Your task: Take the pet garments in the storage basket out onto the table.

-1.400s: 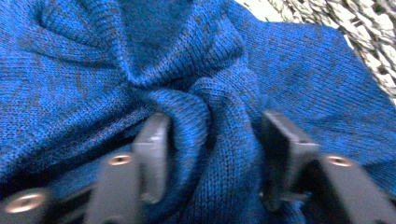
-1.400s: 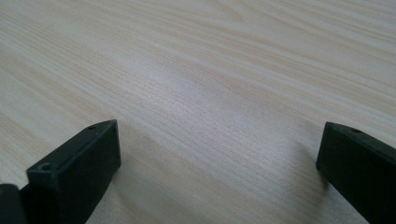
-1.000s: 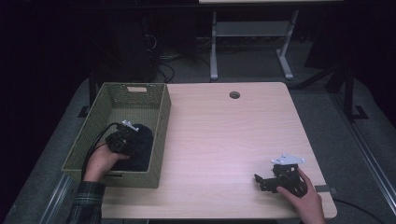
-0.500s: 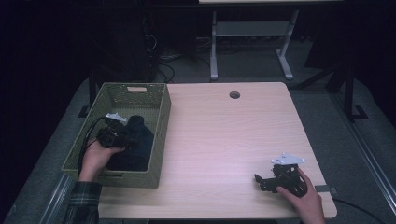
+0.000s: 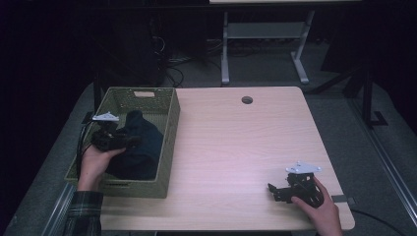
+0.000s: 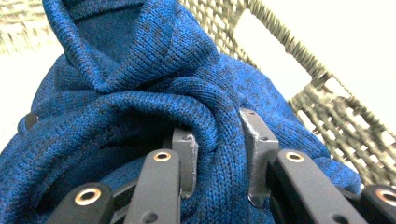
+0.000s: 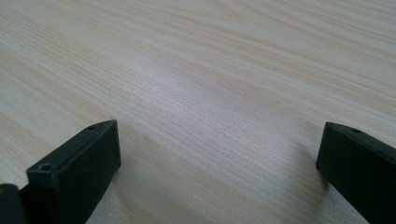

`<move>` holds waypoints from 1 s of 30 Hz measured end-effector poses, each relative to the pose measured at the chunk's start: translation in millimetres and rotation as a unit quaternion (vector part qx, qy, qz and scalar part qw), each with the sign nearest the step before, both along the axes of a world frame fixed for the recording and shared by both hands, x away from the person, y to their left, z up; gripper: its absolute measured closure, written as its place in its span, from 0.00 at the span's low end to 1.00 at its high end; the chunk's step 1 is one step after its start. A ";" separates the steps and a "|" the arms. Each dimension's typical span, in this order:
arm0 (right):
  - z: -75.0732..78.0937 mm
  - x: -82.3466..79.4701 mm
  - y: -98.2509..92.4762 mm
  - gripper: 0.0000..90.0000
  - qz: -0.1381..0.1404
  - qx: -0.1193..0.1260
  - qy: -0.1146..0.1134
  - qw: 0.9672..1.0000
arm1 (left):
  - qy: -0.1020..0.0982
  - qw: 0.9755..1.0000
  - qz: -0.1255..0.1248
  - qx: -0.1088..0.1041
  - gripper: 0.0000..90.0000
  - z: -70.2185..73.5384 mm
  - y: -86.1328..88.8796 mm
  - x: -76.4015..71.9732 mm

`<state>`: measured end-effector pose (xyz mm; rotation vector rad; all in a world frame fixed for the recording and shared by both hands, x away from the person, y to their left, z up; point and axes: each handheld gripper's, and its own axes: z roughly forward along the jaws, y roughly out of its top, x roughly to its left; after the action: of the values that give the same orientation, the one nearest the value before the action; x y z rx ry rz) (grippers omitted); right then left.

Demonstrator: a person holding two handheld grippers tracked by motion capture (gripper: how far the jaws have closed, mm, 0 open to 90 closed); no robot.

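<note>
Pale wood table [image 5: 231, 147], grey carpet [image 5: 344, 98], dark room

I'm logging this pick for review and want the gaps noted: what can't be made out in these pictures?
- High view: the green woven basket's floor is hidden under the dark blue knitted garment.
- Left gripper view: the garment is cut off by the edges; its type is unclear.
- Left gripper: pad faces are buried in folds.

no text, label, brand, number or sign can be read anywhere.
</note>
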<state>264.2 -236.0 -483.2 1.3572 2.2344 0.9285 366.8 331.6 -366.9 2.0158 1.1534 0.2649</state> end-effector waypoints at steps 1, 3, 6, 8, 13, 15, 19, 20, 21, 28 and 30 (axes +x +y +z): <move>0.0 0.0 0.0 0.00 0.000 0.000 0.000 1.000 | -0.006 1.000 0.004 -0.008 0.79 1.6 1.0 -0.7; 0.0 0.0 0.0 0.00 0.000 0.000 0.000 1.000 | -0.017 1.000 0.007 -0.020 0.79 5.4 4.1 -2.1; 0.0 0.0 0.0 0.00 0.000 0.000 0.000 1.000 | -0.031 0.999 0.012 -0.037 0.79 11.1 10.2 -4.0; 0.0 0.0 0.0 0.00 0.000 0.000 0.000 1.000 | -0.040 0.998 0.016 -0.047 0.79 14.3 14.1 -5.0; 0.0 0.0 0.0 0.00 0.000 0.000 0.000 1.000 | -0.054 0.996 0.026 -0.066 0.79 19.9 21.5 -7.0; 0.0 0.0 0.0 0.00 0.000 0.000 0.000 1.000 | -0.058 0.995 0.025 -0.073 0.79 22.2 22.4 -7.9; 0.0 0.1 0.0 0.00 0.000 0.000 0.000 1.000 | -0.065 0.994 0.018 -0.085 0.79 28.4 21.7 -8.3; 0.0 0.1 0.0 0.00 0.000 0.000 0.000 1.000 | -0.067 0.994 0.014 -0.084 0.79 30.4 20.7 -8.2; 0.0 0.1 0.0 0.00 0.000 0.000 0.000 1.000 | -0.069 0.994 0.012 -0.084 0.79 32.5 19.3 -8.1; 0.0 0.2 -0.1 0.00 0.001 0.000 0.000 1.000 | -0.086 0.993 -0.006 -0.086 0.79 50.7 9.5 -5.2; 0.0 0.3 -0.1 0.00 0.001 0.000 0.000 1.000 | -0.091 0.992 -0.010 -0.087 0.79 55.8 7.6 -4.3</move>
<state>264.4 -236.1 -483.2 1.3549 2.2360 0.9286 362.5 339.2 -311.0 1.8097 1.0053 0.3202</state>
